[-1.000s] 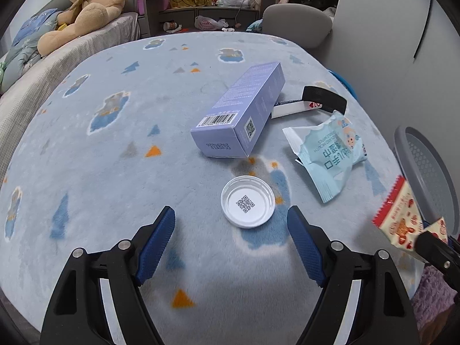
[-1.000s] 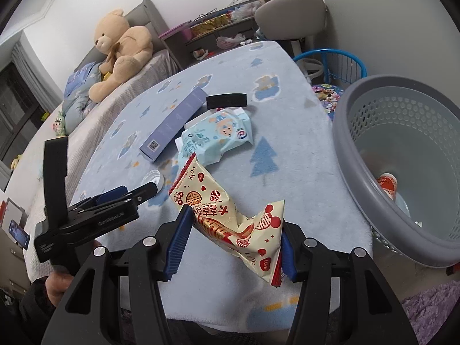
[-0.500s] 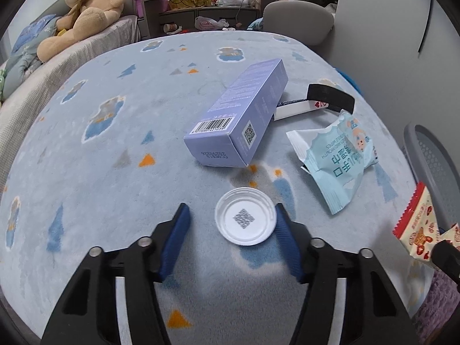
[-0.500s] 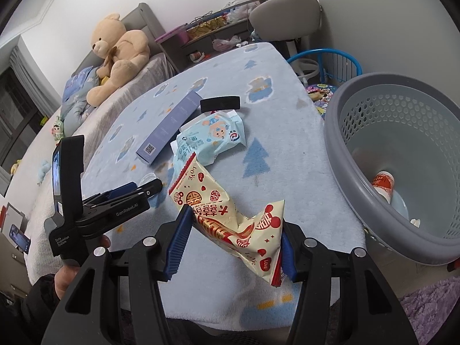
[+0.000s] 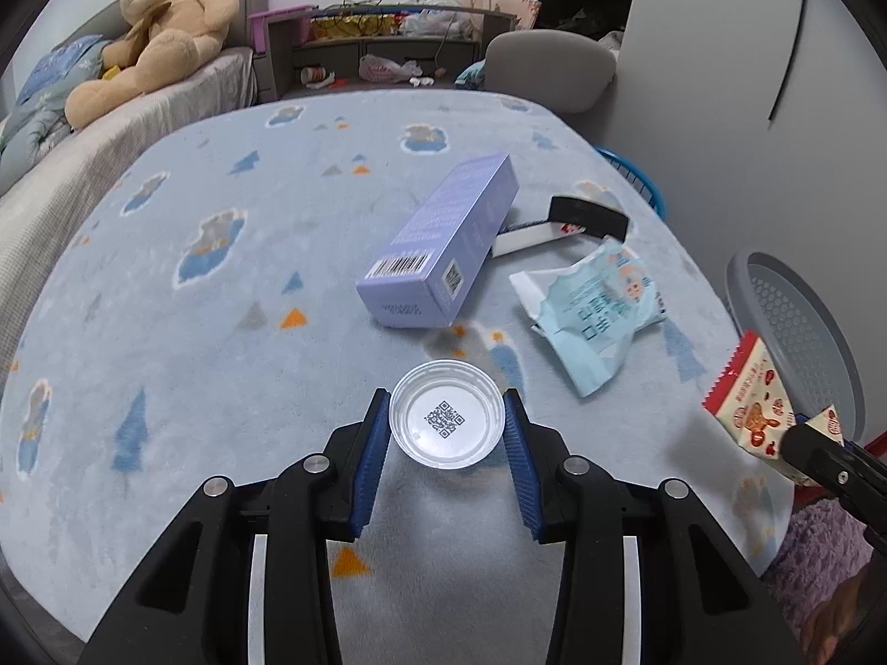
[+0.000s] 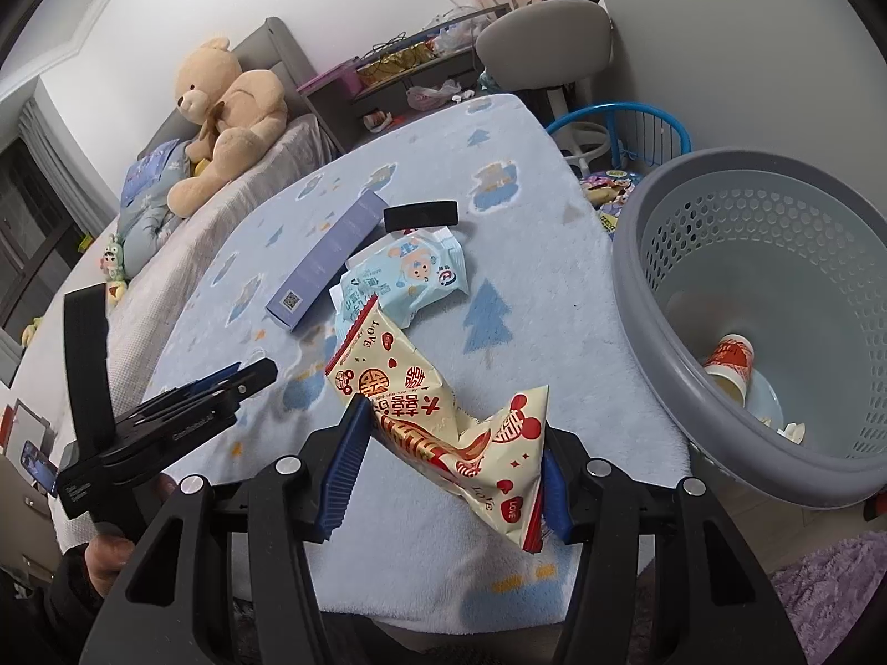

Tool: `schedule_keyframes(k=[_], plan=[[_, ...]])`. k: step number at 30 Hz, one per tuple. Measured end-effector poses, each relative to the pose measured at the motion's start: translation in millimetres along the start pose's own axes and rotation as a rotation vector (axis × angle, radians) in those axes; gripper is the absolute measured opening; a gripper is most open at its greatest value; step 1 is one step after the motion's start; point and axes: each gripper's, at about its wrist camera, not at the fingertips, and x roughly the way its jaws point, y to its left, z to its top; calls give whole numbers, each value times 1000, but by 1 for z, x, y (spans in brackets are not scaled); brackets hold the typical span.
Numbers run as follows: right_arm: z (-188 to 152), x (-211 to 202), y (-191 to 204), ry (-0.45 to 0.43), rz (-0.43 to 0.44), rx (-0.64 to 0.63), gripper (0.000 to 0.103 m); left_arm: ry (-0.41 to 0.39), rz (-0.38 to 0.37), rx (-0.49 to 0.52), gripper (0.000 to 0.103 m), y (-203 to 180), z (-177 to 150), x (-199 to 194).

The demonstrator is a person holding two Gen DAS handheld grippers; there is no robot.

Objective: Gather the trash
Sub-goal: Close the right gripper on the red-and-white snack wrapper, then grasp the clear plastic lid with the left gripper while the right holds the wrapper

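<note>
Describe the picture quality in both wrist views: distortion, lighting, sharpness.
Left wrist view: strong fisheye bend, dark corners, the blanket edge bulges; soft even light; the clear lid between the left gripper pads shows its code sharply. Right wrist view: same bend, the basket rim curves; the snack bag is sharp, without glare.

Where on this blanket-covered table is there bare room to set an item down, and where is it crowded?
Free: the broad stretch of blanket left of the purple box, toward the bed, and the far end near the chair. Crowded: the right side, where purple box, black-and-white item and blue packet cluster, down to the plastic lid.
</note>
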Motion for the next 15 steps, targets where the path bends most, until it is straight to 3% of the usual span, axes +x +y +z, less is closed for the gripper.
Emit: schedule_keyframes(k=[15], plan=[[15, -37, -39, -84, -30, 50, 53, -74, -84, 105, 39, -64, 20, -39]])
